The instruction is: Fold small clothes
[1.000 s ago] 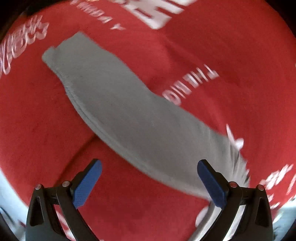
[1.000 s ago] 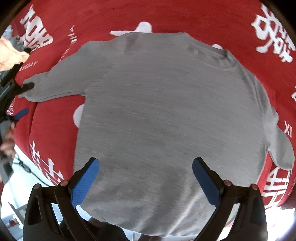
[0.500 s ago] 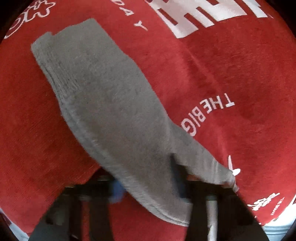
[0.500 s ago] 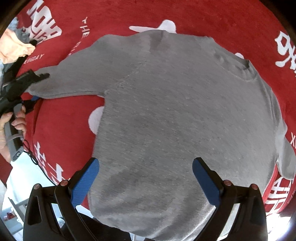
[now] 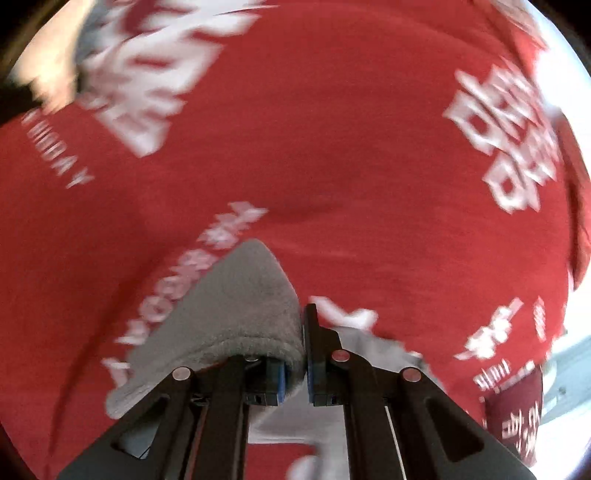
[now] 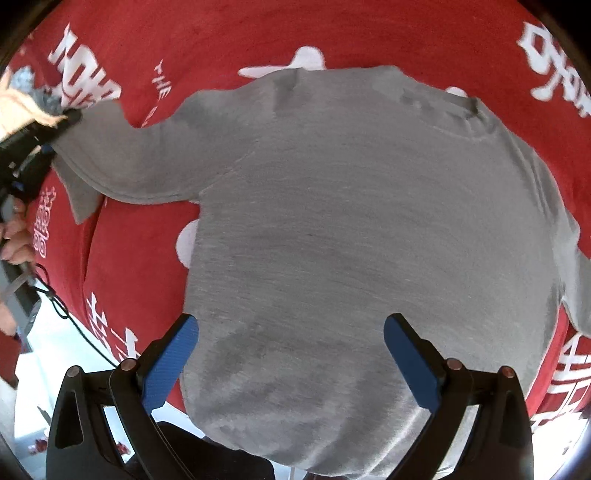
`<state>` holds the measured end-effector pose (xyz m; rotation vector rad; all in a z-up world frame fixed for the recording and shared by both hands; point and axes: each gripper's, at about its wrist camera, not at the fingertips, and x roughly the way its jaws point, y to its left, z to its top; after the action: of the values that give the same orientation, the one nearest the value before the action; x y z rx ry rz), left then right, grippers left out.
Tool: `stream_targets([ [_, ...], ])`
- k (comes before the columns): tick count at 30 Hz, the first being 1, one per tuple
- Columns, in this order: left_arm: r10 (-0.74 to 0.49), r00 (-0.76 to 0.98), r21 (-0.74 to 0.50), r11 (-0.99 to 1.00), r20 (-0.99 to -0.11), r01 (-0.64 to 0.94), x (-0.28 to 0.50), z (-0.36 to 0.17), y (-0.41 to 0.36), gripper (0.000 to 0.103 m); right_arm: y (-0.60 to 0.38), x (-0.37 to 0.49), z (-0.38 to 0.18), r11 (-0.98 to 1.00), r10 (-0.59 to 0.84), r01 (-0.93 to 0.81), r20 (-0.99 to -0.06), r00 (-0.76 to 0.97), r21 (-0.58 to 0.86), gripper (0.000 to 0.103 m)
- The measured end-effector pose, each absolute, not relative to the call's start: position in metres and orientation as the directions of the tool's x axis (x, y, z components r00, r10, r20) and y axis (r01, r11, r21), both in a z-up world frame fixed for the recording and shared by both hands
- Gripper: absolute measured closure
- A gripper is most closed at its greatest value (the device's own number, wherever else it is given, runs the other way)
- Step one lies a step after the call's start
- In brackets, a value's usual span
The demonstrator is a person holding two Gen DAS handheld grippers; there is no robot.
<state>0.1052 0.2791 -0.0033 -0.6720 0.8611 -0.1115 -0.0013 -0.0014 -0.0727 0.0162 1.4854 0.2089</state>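
Left tongs (image 5: 293, 354) clamped on the grey sweater's (image 6: 351, 229) sleeve cuff (image 5: 243, 314), sleeve running right toward the body flat on the red-clothed worktop (image 6: 258, 33), right tongs (image 6: 291, 354) gaping wide above the hem, so left folds inward.

The left hand-held gripper (image 5: 303, 354) pinches a grey sleeve (image 5: 236, 306) above the red cloth (image 5: 351, 147), which is motion-blurred.

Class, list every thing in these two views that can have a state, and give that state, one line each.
left gripper: shut on the sleeve
right gripper: open, above the sweater's hem
sleeve: pinched, lifted off the cloth
grey sweater: spread flat, unfolded
red cloth: spread under the sweater
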Motion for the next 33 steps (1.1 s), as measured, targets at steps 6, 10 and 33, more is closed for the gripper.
stream_targets([
  [6, -0.508, 0.588, -0.567, 0.818, -0.630, 0.098, 0.115, 0.037, 0.141, 0.094, -0.064, -0.008, -0.057, 0.990, 0.137, -0.035, -0.982, 0.129, 0.134, 0.002],
  [10, -0.590, 0.471, -0.571, 0.796, -0.656, 0.202, 0.113, 0.021, 0.049, 0.094, -0.127, -0.016, -0.056, 0.991, 0.104, 0.067, -0.983, 0.152, 0.115, 0.002],
  [33, -0.165, 0.427, -0.115, 0.983, -0.889, 0.141, 0.047, -0.001, 0.017, 0.020, -0.176, 0.030, -0.047, 0.993, 0.089, -0.102, -0.948, 0.304, 0.060, 0.002],
])
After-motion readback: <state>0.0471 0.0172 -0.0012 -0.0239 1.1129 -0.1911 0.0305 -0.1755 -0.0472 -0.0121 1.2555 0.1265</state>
